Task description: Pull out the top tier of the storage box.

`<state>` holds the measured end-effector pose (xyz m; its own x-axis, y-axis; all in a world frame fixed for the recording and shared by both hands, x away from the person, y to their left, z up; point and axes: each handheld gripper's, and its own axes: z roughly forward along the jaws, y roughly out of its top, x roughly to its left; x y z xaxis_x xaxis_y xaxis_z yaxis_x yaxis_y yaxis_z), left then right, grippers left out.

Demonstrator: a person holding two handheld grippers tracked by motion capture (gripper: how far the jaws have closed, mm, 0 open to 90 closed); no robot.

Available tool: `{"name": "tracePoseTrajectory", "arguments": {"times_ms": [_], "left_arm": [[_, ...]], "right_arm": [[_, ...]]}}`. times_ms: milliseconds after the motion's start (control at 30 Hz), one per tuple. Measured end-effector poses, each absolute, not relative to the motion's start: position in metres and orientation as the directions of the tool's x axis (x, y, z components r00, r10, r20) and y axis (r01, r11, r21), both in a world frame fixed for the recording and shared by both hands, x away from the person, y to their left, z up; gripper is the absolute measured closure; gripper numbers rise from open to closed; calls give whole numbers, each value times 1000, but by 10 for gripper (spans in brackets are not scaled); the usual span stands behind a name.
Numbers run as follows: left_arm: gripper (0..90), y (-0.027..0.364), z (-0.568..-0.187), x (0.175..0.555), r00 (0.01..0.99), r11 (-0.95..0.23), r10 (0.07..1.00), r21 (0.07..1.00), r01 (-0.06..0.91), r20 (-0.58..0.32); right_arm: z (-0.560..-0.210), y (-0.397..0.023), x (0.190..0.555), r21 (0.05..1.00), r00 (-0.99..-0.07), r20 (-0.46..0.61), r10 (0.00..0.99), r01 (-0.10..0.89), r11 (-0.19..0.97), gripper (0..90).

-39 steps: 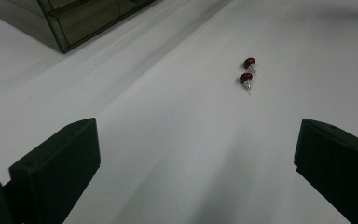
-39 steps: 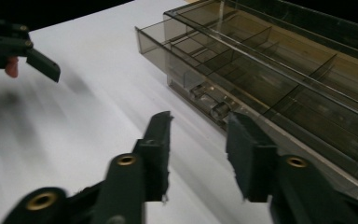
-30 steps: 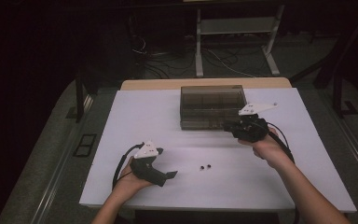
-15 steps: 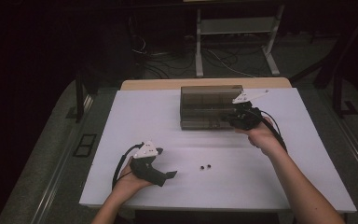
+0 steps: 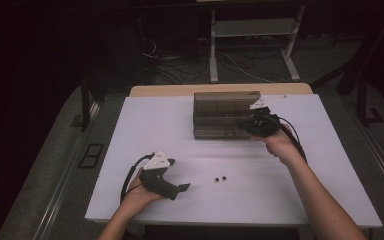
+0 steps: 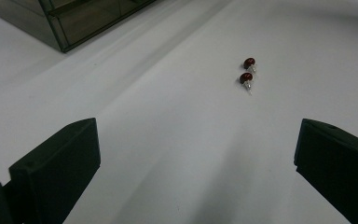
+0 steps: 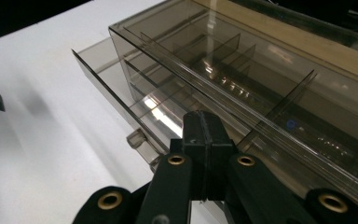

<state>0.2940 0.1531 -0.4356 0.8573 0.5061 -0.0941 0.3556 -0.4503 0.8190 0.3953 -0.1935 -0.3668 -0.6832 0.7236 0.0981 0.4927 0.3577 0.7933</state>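
Seemingly right claw [image 7: 200, 154] together at drawer [image 7: 116, 93] front, contact hidden; left claw [image 6: 191, 172] apart.

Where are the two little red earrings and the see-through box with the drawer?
red earrings [image 6: 247, 72], left gripper view, between the pair's red heads.
see-through box [image 5: 220, 107], high view, its top panel.
drawer [image 7: 103, 77], right gripper view, its front wall.

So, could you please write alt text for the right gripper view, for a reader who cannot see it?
The right hand-held gripper, its black jaws shut together, is at the front of a smoky transparent drawer box with inner dividers. One drawer is pulled slightly out over the white table.
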Motion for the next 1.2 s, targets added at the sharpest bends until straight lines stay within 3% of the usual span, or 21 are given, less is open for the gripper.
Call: {"name": "tracePoseTrajectory", "arguments": {"times_ms": [1200], "left_arm": [[0, 152, -437, 294, 861, -459, 501, 814, 355, -93]], "right_arm": [[-379, -192, 399, 779, -672, 79, 736, 503, 375, 888]]}}
